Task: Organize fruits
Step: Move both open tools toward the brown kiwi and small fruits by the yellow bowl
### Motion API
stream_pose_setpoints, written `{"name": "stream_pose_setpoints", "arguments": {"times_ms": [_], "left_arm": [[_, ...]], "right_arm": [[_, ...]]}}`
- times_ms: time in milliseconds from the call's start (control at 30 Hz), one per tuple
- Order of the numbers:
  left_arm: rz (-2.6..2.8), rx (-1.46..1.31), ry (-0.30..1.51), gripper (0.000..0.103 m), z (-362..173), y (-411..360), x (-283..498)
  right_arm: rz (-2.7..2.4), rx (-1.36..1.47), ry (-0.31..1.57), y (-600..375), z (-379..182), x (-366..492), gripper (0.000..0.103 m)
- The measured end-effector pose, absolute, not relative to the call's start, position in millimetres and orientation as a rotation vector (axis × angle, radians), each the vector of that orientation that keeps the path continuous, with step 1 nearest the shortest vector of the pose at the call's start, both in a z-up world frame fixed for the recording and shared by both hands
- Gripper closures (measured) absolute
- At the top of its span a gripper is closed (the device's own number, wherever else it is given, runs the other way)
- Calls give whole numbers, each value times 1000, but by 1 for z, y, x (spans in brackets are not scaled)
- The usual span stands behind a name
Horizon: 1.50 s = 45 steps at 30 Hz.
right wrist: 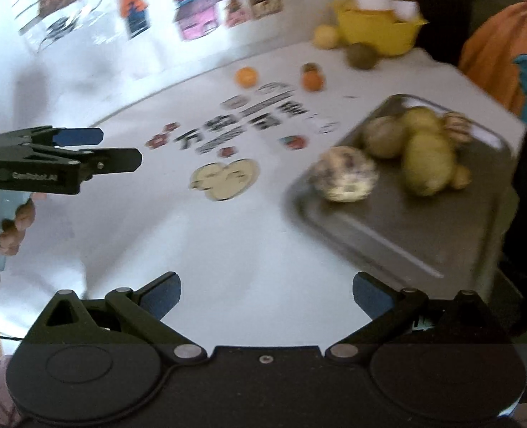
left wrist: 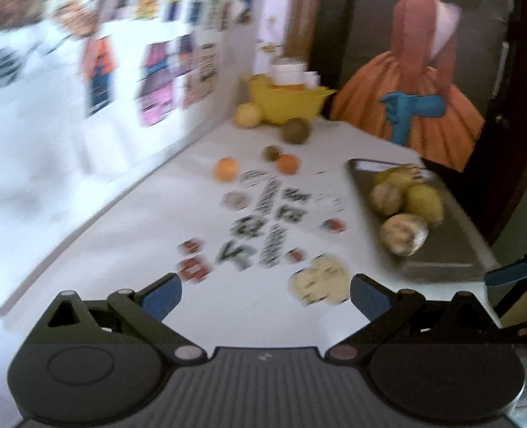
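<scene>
Several fruits are already gathered on the grey tray point(right wrist: 424, 246) at the right of the counter point(right wrist: 192, 249). Two oranges point(left wrist: 226, 168), a small green fruit point(left wrist: 271, 152), a larger green fruit point(left wrist: 295, 130) and a yellow fruit point(left wrist: 248, 115) are left loose near the yellow bowl point(left wrist: 292, 101) at the far end.

Risk: round fruits may be nudged and rolled off the counter if approached off-centre. Motion blur suggests fast travel, so overshoot is likely.

The left gripper point(left wrist: 265, 294) and right gripper point(right wrist: 267, 294) are held level above the near counter, both with jaws spread wide and nothing between them.
</scene>
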<state>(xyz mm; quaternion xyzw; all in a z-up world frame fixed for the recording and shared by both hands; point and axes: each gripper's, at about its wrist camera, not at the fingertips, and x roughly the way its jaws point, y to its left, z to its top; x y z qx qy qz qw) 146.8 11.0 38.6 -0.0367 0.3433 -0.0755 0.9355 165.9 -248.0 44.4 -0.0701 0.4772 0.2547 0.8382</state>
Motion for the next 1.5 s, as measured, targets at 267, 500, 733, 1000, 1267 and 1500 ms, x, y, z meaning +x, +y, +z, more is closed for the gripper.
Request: {"name": "stream_pose_setpoints", "arguments": {"times_ms": [267, 500, 733, 1000, 1267, 1500], "left_arm": [[-28, -26, 778, 0, 33, 61, 137], [-51, 29, 811, 0, 57, 65, 150], [-99, 43, 762, 0, 80, 50, 181], [-116, 6, 753, 0, 67, 40, 232], [-134, -26, 739, 0, 45, 32, 276], [-143, -33, 680, 0, 37, 20, 315]], "right_arm": [[599, -118, 1115, -200, 54, 187, 1], [545, -12, 1238, -176, 86, 235, 1], [518, -79, 1149, -161, 150, 285, 1], [542, 29, 1051, -172, 172, 349, 1], [475, 106, 1068, -195, 136, 412, 1], [445, 163, 1076, -220, 101, 470, 1]]}}
